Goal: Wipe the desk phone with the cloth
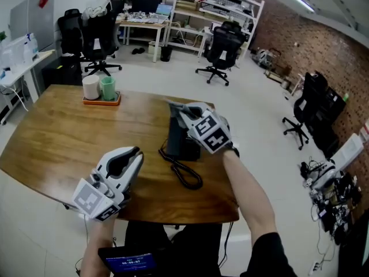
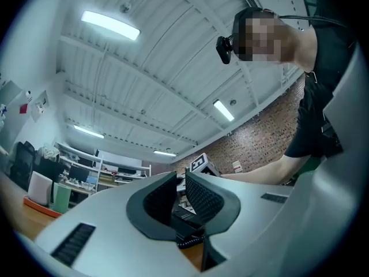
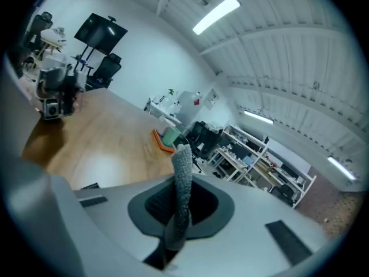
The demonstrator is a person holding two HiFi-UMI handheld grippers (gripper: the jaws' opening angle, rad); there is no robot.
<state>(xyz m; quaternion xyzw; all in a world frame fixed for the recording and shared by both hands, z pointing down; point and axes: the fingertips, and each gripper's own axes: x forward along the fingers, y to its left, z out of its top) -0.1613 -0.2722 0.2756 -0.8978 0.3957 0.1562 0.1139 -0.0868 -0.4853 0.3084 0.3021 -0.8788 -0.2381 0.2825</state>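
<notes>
Phone (image 1: pixel 182 142) beneath cloth (image 1: pixel 177 109) (perhaps touching) near table (image 1: pixel 57 137) edge, bare wood leftward.

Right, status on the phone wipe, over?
Left gripper shut, empty. Right gripper shut on grey cloth, at the desk phone. Coiled cord lies beside it.

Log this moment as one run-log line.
right gripper: shut on cloth, at desk phone | left gripper: shut, empty

Bare table (image 1: pixel 57 137) open ahead and left of left gripper (image 1: pixel 134 154). Blocked just right by desk phone (image 1: pixel 181 144) and coiled cord (image 1: pixel 185 173). Tray (image 1: pixel 101 102) far ahead.
</notes>
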